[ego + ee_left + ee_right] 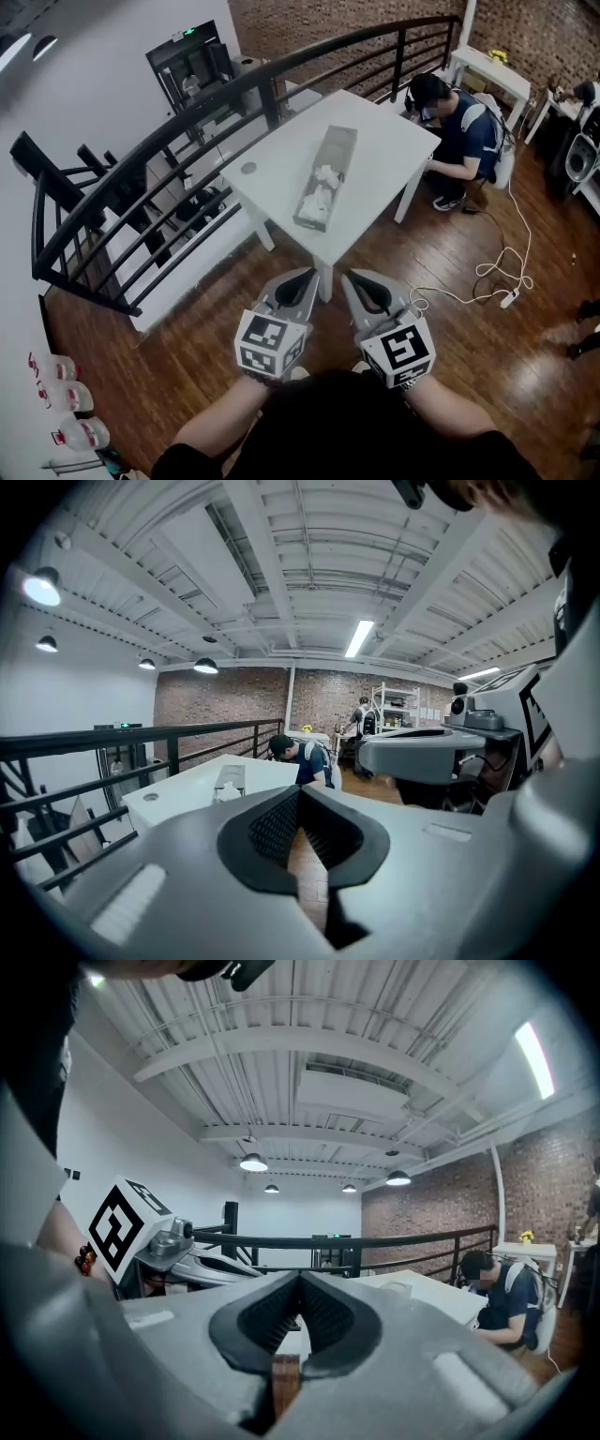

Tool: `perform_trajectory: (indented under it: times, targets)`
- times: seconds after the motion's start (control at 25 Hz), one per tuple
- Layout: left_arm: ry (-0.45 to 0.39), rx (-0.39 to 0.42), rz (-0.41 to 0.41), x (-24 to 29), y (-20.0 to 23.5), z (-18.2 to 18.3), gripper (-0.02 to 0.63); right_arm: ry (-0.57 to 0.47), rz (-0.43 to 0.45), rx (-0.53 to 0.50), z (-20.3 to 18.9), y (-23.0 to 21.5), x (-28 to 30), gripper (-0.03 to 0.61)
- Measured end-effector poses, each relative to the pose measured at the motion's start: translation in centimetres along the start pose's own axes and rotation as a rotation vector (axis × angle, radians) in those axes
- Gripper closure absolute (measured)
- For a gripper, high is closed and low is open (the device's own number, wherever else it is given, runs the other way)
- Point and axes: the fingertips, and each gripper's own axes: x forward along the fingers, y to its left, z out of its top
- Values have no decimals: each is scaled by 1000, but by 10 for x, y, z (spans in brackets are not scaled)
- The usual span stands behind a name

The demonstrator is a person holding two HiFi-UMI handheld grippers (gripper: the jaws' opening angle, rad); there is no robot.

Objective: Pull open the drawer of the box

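A long grey box (325, 178) lies on the white table (384, 141), with something white and crumpled showing in its top; I cannot tell how its drawer stands. Both grippers are held low in front of the person, well short of the table and above the wood floor. My left gripper (307, 276) is shut with nothing between its fingers, its jaws meeting in the left gripper view (300, 795). My right gripper (353, 277) is shut and empty too (300, 1281). The box (230, 782) shows small and far off past the left jaws.
A black railing (187, 122) curves along the table's far left side. A person (459, 131) crouches at the table's right corner. A white cable with a power strip (506, 277) lies on the floor at right. Plastic bottles (66, 403) stand at the lower left.
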Motion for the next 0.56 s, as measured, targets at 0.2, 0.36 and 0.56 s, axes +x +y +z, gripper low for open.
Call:
perform_trajectory:
  times: [0.2,0.36,0.56]
  targets:
    - [3,10,-17,-6,5,-3,597,7,-13,-6,-1,10,4,587]
    - [4,15,-24,-6,3,-3,597,8,-19,-8,-1,11,2,588]
    - [9,14,-29,-12,3,-4,597,18,-19,-11,1,18,0,588]
